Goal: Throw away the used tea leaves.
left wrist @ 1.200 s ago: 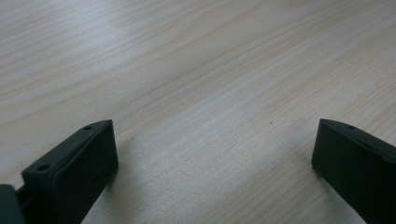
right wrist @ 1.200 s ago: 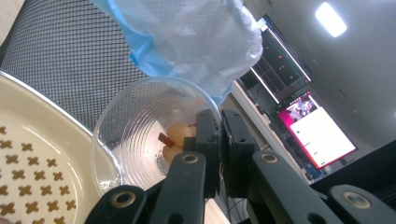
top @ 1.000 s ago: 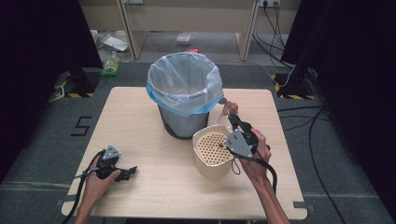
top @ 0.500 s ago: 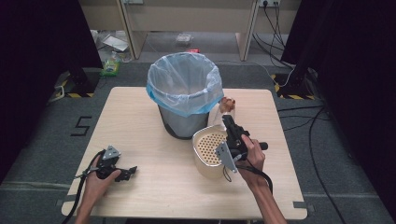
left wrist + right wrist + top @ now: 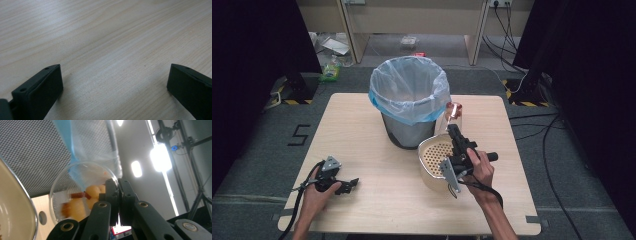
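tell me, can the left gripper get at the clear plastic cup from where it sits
Probably not as things stand: the left gripper rests open at the near left, and the clear plastic cup stands far across, pinched in the right gripper.

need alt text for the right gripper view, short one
The right gripper's two black jaws are pressed together on the rim of a clear round plastic cup holding blurred orange-yellow pieces. Behind it stands a grey mesh bin with a pale blue plastic liner, a cream bowl's rim at left and bright ceiling lights at right.
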Available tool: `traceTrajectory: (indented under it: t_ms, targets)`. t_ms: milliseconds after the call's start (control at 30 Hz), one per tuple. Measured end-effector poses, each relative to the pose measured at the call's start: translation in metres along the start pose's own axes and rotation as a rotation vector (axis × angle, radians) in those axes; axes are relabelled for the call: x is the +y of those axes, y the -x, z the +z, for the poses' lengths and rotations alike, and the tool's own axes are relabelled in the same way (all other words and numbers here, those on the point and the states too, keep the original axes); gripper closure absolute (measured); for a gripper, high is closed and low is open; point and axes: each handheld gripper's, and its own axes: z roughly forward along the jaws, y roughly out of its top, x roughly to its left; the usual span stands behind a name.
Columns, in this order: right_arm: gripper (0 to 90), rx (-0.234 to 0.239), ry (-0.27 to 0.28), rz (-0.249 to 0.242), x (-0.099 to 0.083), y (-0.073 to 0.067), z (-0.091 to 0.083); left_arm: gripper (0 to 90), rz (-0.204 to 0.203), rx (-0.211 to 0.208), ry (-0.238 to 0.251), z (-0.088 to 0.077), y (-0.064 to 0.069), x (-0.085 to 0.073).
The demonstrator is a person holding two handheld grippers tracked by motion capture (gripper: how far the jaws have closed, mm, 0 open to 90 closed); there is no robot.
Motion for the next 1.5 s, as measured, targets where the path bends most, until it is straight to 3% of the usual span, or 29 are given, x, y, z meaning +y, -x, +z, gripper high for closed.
traceTrajectory:
  t_ms: [67,133,267,333,400,467,633,700,733,900,967,1033,1067,1100,1233,1300,1367,1400,1467,1500]
  targets:
    - [88.0,0.018,-0.019,0.028,-0.0037,-0.0039,0.0039,0.0,0.000,0.000,0.000,0.0000,0.0000,0.0000]
    - [88.0,0.016,-0.018,0.022,-0.0034,-0.0062,0.0024,0.0,0.000,-0.001,0.001,0.0000,-0.0001,0.0000]
    - [88.0,-0.018,0.002,0.001,-0.0019,-0.0052,0.0007,0.0,0.000,0.000,0.000,0.0000,0.0000,0.0000]
    - [88.1,-0.038,0.040,-0.034,0.0014,-0.0048,-0.0040,0.0,0.000,0.000,0.000,0.0000,0.0000,0.0000]
    - [88.0,-0.020,0.025,-0.008,-0.0022,-0.0084,-0.0021,0.0,0.000,0.000,0.000,0.0000,0.0000,0.0000]
    - [88.1,-0.018,0.028,-0.018,-0.0026,-0.0086,-0.0031,0.0,0.000,0.000,0.000,0.0000,0.0000,0.0000]
    - [88.1,-0.036,0.035,0.018,-0.0010,-0.0021,-0.0040,0.0,0.000,0.000,0.001,0.0001,0.0000,0.0000]
    - [88.1,-0.033,0.031,-0.009,-0.0012,-0.0012,-0.0007,0.0,-0.001,0.000,0.001,0.0001,0.0000,0.0000]
    - [88.1,-0.029,0.015,0.023,-0.0030,-0.0026,0.0006,0.0,0.000,0.000,0.000,0.0000,0.0000,0.0000]
    - [88.1,-0.040,0.044,-0.007,0.0021,-0.0012,-0.0023,0.0,-0.001,0.001,0.000,-0.0001,0.0001,-0.0001]
    - [88.1,-0.034,0.033,0.003,0.0006,-0.0010,-0.0019,0.0,-0.001,0.000,0.001,0.0000,0.0001,-0.0001]
    - [88.0,-0.044,0.058,0.016,0.0012,0.0005,-0.0046,0.0,-0.001,0.000,0.001,0.0000,0.0001,-0.0001]
    - [88.1,-0.037,0.039,0.004,0.0005,-0.0004,-0.0033,0.0,-0.001,0.000,0.001,0.0000,0.0001,-0.0001]
    - [88.1,-0.031,0.041,0.021,0.0004,-0.0007,-0.0038,0.0,-0.001,0.000,0.001,0.0000,0.0001,-0.0001]
    - [88.1,-0.043,0.054,-0.002,0.0022,-0.0001,-0.0048,0.0,0.000,0.000,0.000,-0.0001,0.0000,-0.0001]
    - [88.1,-0.030,0.043,0.028,0.0011,-0.0002,-0.0037,0.0,-0.001,0.000,0.001,0.0000,0.0001,-0.0001]
    - [88.0,-0.041,0.047,-0.004,0.0006,0.0005,-0.0033,0.0,-0.001,0.000,0.001,0.0000,0.0001,-0.0001]
    - [88.1,-0.031,0.029,0.037,-0.0017,-0.0017,-0.0019,0.0,-0.001,0.000,0.001,0.0000,0.0001,-0.0001]
    - [88.1,-0.046,0.054,-0.018,-0.0003,-0.0003,-0.0037,0.0,-0.001,0.001,0.000,-0.0001,0.0001,-0.0001]
    - [88.1,-0.032,0.023,0.015,-0.0035,-0.0022,-0.0008,0.0,-0.001,0.000,0.001,0.0000,0.0001,-0.0001]
